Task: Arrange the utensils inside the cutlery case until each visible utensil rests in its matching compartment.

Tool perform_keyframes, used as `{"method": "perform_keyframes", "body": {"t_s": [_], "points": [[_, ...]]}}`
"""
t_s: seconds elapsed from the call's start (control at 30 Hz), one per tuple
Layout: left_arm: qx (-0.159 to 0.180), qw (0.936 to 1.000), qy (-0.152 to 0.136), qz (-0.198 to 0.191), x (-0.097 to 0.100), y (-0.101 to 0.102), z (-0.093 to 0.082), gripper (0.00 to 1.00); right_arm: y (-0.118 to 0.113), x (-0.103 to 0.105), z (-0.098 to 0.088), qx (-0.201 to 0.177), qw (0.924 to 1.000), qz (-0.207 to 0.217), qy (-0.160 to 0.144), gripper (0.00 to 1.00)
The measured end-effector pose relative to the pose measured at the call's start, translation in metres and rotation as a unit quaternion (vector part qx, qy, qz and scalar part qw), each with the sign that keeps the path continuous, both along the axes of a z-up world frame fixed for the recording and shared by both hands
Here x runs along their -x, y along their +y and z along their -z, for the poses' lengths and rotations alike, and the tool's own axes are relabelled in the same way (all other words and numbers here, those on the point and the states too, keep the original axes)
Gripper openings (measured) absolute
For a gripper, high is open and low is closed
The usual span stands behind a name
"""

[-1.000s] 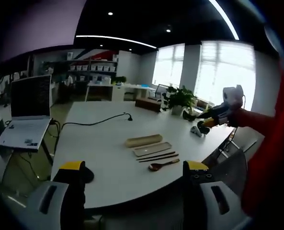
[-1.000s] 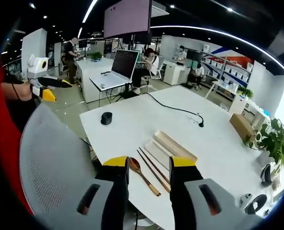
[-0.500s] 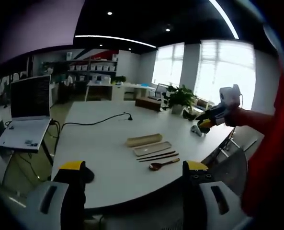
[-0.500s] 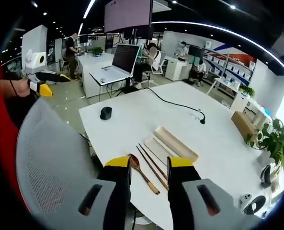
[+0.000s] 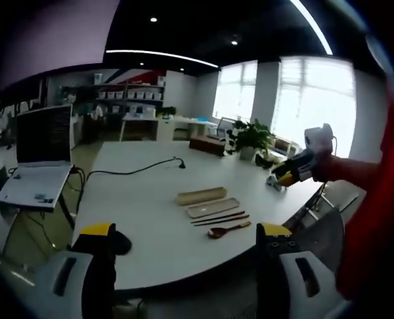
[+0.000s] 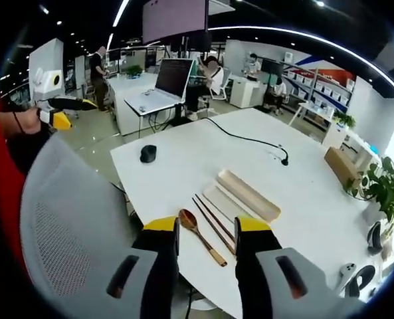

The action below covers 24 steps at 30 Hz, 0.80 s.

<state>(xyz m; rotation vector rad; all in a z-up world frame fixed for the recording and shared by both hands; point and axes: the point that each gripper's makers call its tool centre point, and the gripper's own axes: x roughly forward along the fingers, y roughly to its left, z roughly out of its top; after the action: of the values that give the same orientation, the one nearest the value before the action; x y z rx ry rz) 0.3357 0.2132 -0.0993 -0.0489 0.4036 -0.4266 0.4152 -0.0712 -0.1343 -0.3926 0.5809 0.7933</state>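
Note:
On the white table (image 5: 137,199) lie a wooden cutlery case (image 5: 200,195), a flat pale lid (image 5: 212,207), a pair of dark chopsticks (image 5: 220,218) and a wooden spoon (image 5: 228,229), side by side. My left gripper (image 5: 187,232) is held open well short of the table's near edge, nothing between its jaws. My right gripper (image 6: 206,229) is open above the near table edge, with the spoon (image 6: 200,236), chopsticks (image 6: 213,219), lid (image 6: 226,203) and case (image 6: 248,194) just beyond. The right gripper (image 5: 291,171) also hangs at the table's far right side.
A grey mesh chair back (image 6: 70,219) stands left of my right gripper. A black mouse (image 6: 148,153), a cabled microphone (image 6: 283,161), a cardboard box (image 6: 343,166) and a potted plant (image 6: 383,189) sit on the table. A laptop (image 5: 40,156) stands on a side stand.
In the left gripper view the right gripper has sunk a little toward the table's edge. The utensils and case lie as before. Both grippers stay open.

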Motion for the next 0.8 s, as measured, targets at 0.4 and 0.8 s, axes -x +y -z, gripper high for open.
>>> {"method": "perform_keyframes", "body": {"t_s": [0.4, 0.8], "points": [[0.0, 1.0, 0.003, -0.006, 0.006, 0.002, 0.005, 0.9, 0.01, 0.006, 0.012, 0.012, 0.9997, -0.015, 0.013, 0.31], [-0.004, 0.9999, 0.0, -0.014, 0.008, 0.006, 0.006, 0.9, 0.014, 0.007, 0.023, 0.014, 0.9993, -0.021, 0.029, 0.29]]}}
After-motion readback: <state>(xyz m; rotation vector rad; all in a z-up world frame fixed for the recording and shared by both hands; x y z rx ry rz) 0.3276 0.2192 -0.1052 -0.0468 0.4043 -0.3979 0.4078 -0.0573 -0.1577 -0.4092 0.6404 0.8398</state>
